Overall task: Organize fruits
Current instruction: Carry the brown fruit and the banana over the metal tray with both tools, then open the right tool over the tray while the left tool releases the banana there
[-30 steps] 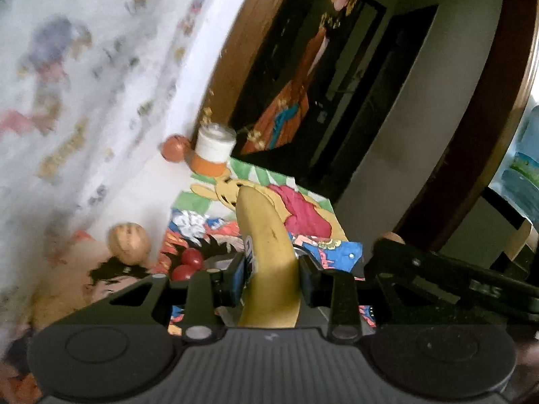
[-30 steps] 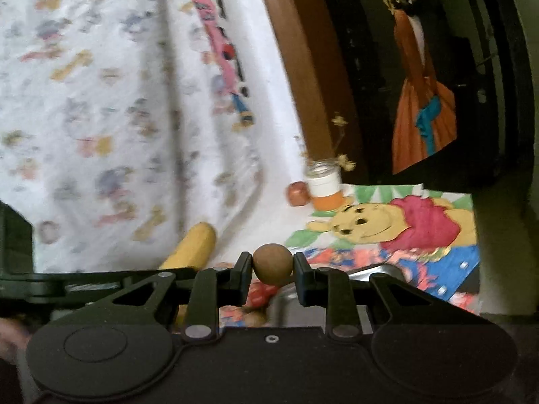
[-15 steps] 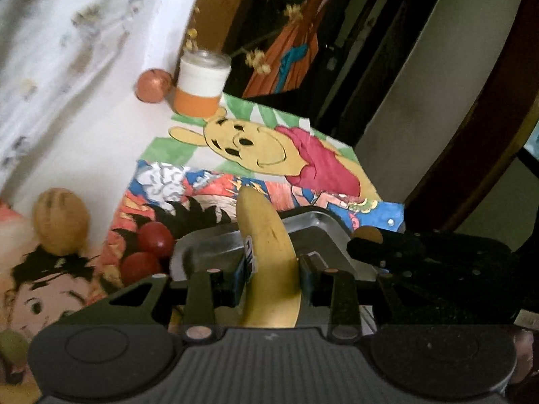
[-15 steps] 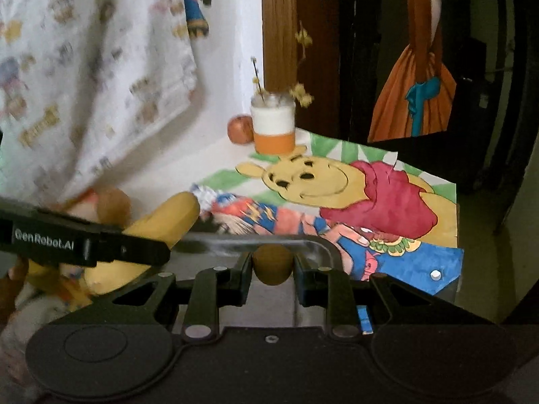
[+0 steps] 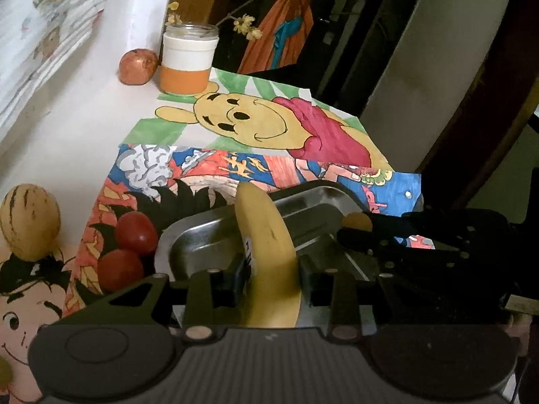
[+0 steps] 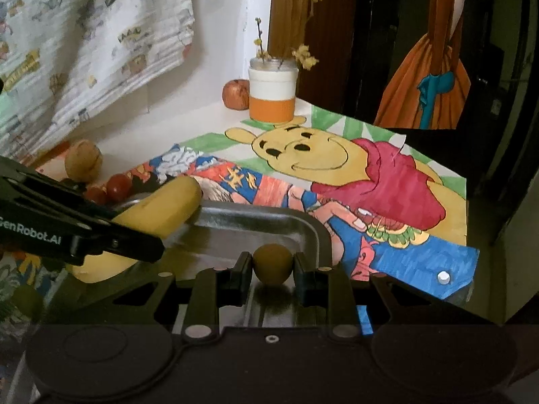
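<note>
My left gripper [image 5: 271, 277] is shut on a yellow banana [image 5: 266, 245], whose tip reaches over a steel tray [image 5: 323, 198]. In the right wrist view the same banana [image 6: 161, 208] crosses the tray's left rim [image 6: 289, 217], with the left gripper's black arm in front of it. My right gripper [image 6: 273, 269] is shut on a small round brown fruit [image 6: 272, 262], low over the tray's inside. That brown fruit [image 5: 358, 221] also peeks out at the tray's right side, beside the dark right gripper.
Two red tomatoes [image 5: 136, 232] lie left of the tray, and a striped yellow melon [image 5: 30, 220] sits farther left. A white-and-orange jar [image 5: 188, 64] with twigs and a reddish fruit [image 5: 138, 66] stand at the back. Colourful cartoon drawings [image 6: 337, 168] cover the tabletop.
Both grippers have come down and forward with their fruit, from in front of the patterned cloth to just over the steel tray. Neither grip has changed.
</note>
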### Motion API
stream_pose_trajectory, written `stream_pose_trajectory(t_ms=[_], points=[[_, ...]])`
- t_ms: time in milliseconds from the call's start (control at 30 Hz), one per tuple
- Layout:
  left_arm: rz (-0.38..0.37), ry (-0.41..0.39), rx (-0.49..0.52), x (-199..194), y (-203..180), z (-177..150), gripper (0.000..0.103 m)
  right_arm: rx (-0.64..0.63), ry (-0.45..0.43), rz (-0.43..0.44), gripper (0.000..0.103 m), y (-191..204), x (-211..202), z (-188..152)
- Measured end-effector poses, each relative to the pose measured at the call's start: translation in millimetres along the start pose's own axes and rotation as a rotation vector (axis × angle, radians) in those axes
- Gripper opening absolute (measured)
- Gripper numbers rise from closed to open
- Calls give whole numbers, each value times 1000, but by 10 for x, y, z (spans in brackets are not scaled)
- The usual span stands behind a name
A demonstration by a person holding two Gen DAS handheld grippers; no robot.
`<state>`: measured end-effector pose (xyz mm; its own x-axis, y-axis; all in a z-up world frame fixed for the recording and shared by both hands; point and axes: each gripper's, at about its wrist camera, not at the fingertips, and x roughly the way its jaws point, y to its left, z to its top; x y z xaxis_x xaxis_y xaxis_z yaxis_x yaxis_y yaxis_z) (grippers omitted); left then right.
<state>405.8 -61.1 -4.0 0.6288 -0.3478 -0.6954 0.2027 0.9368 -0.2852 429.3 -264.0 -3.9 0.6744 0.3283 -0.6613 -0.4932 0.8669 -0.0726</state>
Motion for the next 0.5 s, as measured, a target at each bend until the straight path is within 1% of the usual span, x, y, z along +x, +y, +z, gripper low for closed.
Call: stream_pose_trajectory(t_ms=[167,267,333,367,400,500], points=[[7,4,27,12,-25,5,37,1,9,3,28,-4,32,-34],[-3,2,18,6,-4,4,38,-2,12,7,30,4,26,-50],[-13,-2,1,-4,15,2,41,-12,11,4,31,21,4,-67],[-13,-3,-3,-10,19,-1,48,-12,10,3,33,26,-9,-80],[-17,-4,-7,-18,22,-6,51,-10,8,3,35,32,-28,-88],[-17,-13,-18,-59,38,-27,51,-8,-2,-2,40,52,-105,-112]])
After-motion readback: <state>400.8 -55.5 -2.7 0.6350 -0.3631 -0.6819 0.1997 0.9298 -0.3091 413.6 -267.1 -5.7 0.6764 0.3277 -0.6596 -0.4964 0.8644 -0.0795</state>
